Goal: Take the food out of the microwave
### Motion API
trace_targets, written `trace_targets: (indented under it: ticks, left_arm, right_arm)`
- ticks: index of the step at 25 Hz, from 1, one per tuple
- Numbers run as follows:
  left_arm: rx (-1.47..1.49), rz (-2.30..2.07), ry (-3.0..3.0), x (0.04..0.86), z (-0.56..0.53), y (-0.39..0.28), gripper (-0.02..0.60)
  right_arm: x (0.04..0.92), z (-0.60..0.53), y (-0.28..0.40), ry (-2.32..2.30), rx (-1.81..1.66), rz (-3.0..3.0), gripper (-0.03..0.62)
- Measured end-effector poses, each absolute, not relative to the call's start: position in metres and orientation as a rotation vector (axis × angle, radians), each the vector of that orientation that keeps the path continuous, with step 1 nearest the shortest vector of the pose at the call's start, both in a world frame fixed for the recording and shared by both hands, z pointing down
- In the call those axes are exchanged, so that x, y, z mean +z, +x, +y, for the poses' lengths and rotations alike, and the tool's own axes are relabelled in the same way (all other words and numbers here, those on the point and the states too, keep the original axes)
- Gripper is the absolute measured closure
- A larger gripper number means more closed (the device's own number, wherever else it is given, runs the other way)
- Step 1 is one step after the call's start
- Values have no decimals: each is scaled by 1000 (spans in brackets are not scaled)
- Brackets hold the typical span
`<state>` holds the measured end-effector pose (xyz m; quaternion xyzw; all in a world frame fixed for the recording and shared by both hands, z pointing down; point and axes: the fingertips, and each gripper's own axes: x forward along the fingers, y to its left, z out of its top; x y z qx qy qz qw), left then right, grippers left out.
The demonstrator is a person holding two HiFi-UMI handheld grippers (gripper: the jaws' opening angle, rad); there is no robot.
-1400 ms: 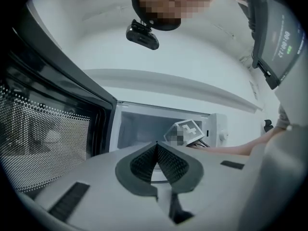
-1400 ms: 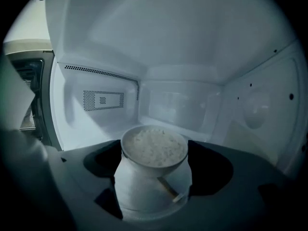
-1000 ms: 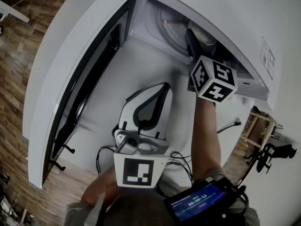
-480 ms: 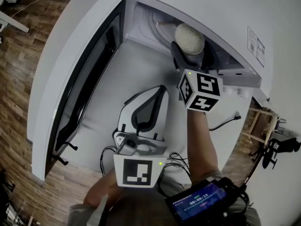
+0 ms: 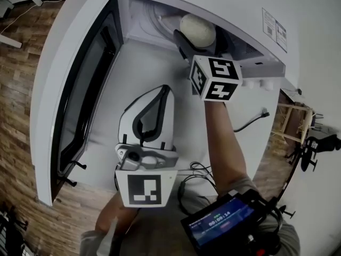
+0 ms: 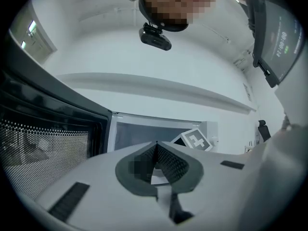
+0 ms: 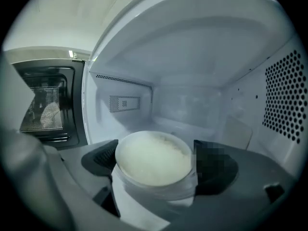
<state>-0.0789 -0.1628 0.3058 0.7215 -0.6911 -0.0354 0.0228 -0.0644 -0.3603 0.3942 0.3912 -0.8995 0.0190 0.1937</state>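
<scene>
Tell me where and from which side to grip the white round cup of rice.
Across the side wall under the rim of the white round cup of rice, coming level through the white microwave's open front: the top is open and full, cavity walls close other sides.

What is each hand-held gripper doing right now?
Left hand-held gripper: closed, empty.
Right hand-held gripper: holding the rice bowl; its jaws have just been opening slightly.

— Can you see the base of the white round bowl of rice (image 7: 153,159)?
— No; the right gripper (image 7: 156,166), jaws just eased wider around it, covers its lower wall.
— The small printed label (image 5: 270,23), far right?
— Too small to read.
</scene>
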Motion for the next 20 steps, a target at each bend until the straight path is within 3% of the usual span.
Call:
trace_targets:
  ticks: [20]
  left_arm:
    - [-93,-2163,2223,304,-152,-95,577]
  right_arm:
    - [392,-339,-84,1047,0,-2609,115]
